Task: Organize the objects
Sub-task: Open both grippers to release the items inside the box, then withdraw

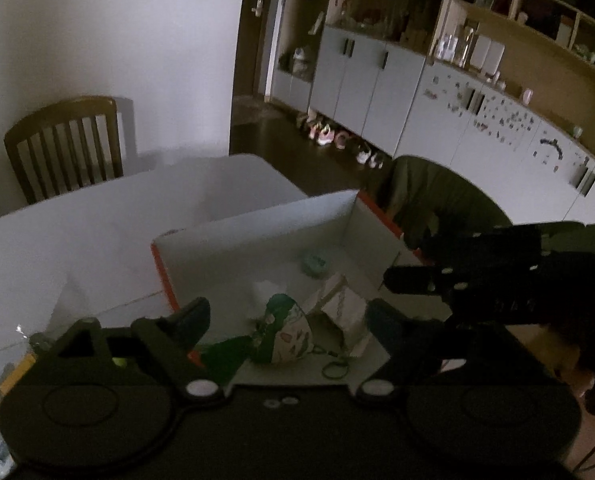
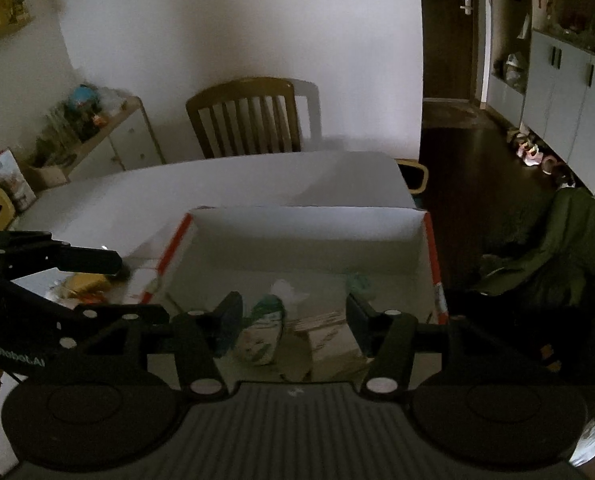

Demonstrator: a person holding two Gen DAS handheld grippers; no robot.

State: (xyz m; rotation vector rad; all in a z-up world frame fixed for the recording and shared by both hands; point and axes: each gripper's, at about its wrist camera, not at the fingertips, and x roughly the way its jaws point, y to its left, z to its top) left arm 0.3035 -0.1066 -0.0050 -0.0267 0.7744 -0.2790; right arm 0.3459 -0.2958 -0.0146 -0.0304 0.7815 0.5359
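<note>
Black jaws of both claws stood apart over the box, nothing between them: left gripper [image 1: 287,316] wide, right gripper [image 2: 293,314] narrower. White cardboard box [image 2: 309,228] already held a green-patterned pouch [image 1: 287,330], paper packet [image 1: 343,310] and teal item [image 1: 315,264]. Yellow clutter [image 2: 83,282] lay outside on the table [image 2: 225,184]; sorting looked partly done.

Both views are dim and grainy, with dark corners from the fisheye lens. The brightest surface is the plain white wall [image 2: 237,20] behind the brown slatted wooden chair [image 2: 245,120], which casts a soft grey shadow on it to the right. Straight cabinet edges bow near the frame borders. The nearest black gripper parts are murky and blurred.
</note>
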